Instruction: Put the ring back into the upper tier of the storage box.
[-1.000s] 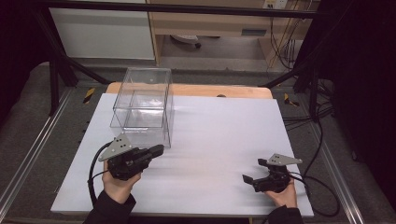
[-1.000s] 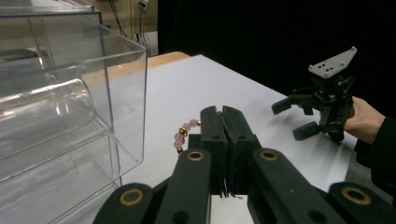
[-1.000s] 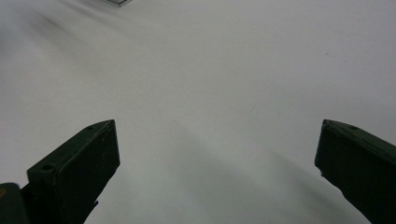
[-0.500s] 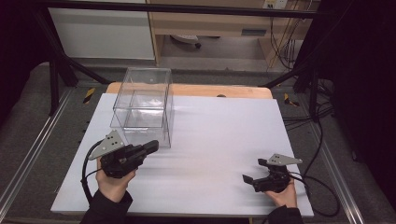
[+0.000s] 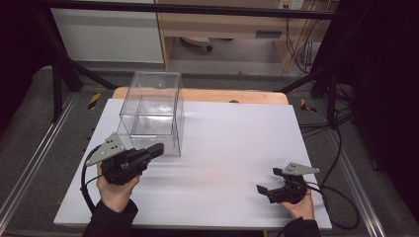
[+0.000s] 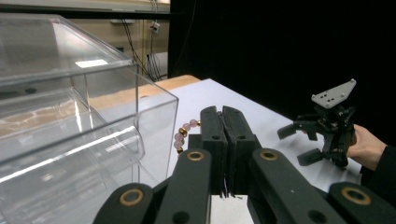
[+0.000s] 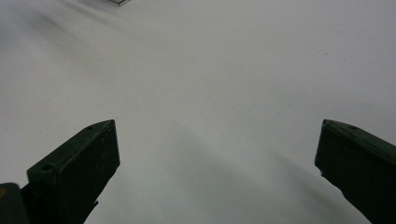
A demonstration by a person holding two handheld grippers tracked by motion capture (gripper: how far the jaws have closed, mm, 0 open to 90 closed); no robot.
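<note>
My left gripper (image 5: 157, 148) is held above the table's left front, its tips close to the near right corner of a clear plastic box (image 5: 150, 113). In the left gripper view its jaws (image 6: 222, 114) are pressed together. A string of pink and gold beads (image 6: 180, 136) curls out beside the tip of the left jaw, so the gripper looks shut on this bracelet. The box (image 6: 70, 116) is right beside it on the left. My right gripper (image 5: 269, 181) rests low at the right front, open, with bare white table between its jaws (image 7: 215, 154).
The white table top (image 5: 232, 143) lies on a wooden board (image 5: 237, 96). Cables trail off the right side (image 5: 341, 197). Dark frame posts and metal rails border the table. The other hand with its gripper (image 6: 329, 123) shows far off in the left gripper view.
My left gripper has drifted a little to the left and toward the box, staying shut. The right gripper has not moved.
</note>
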